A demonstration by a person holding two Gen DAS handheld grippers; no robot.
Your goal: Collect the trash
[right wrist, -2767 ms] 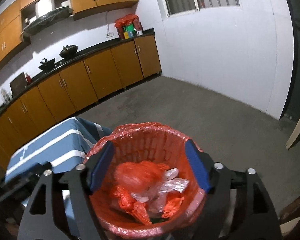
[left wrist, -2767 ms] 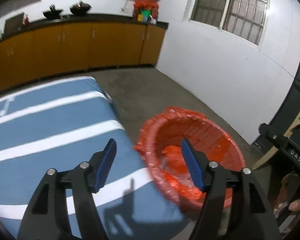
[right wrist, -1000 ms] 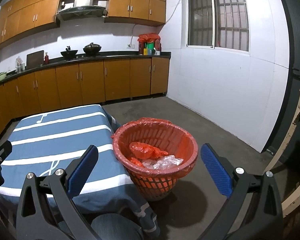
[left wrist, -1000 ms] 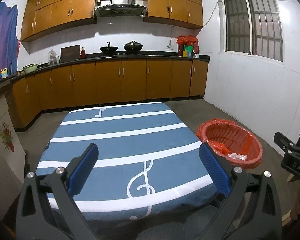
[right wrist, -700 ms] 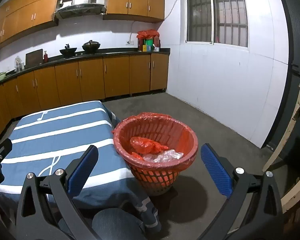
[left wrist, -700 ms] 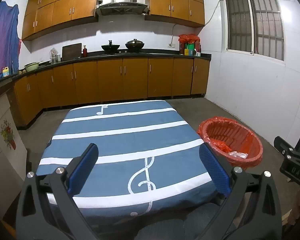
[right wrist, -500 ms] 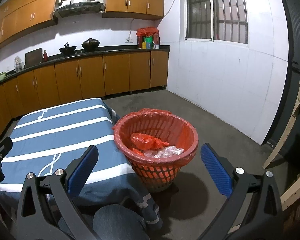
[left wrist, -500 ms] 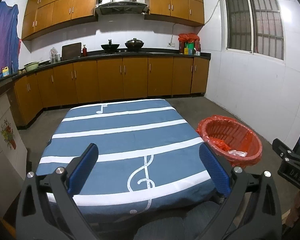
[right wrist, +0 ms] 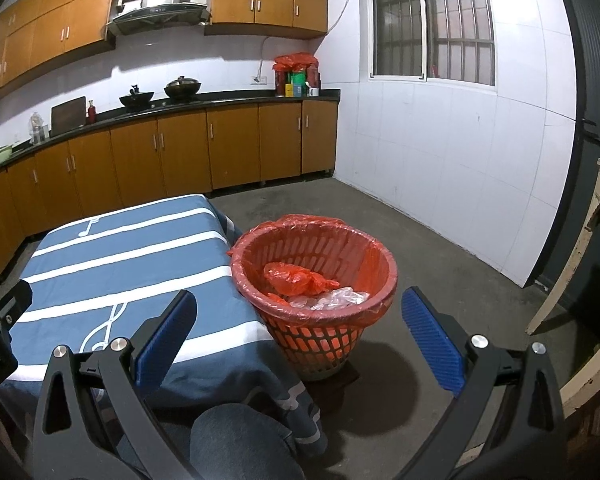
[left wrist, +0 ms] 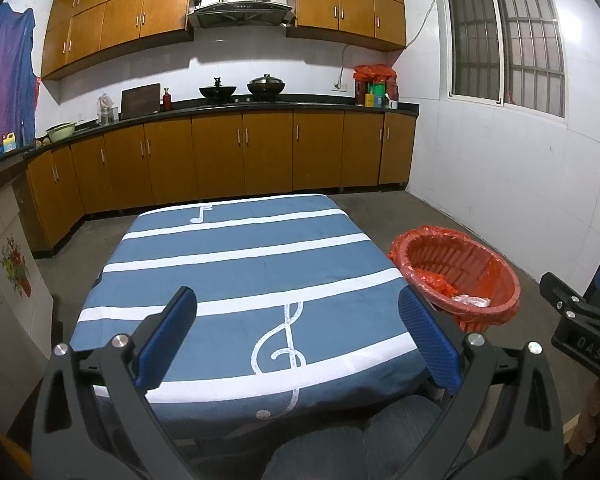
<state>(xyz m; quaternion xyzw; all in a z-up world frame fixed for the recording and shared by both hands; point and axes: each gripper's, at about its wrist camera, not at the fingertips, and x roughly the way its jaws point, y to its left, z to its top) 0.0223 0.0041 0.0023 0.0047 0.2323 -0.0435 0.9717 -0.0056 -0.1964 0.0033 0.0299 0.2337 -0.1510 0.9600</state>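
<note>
Both grippers, left (left wrist: 298, 334) and right (right wrist: 300, 336), are gaping wide, holding nothing; I'm hovering over the tablecloth's near edge (left wrist: 260, 388), red lined basket (right wrist: 314, 276) standing beside its right edge.

White letters reading "DAS", upside down, are showing on the right hand-held gripper (left wrist: 588, 332) at the left wrist view's right edge.

A: How is the scene lit?
B: Dimly, from overhead indoor light; the barred window (left wrist: 506, 36) is dark. A shadow pools on the floor (right wrist: 380, 396) just ahead of the right claw (right wrist: 300, 340).

A: And picture quality?
B: Sharp centrally; strong fisheye curvature and black vignetting at the corners.
</note>
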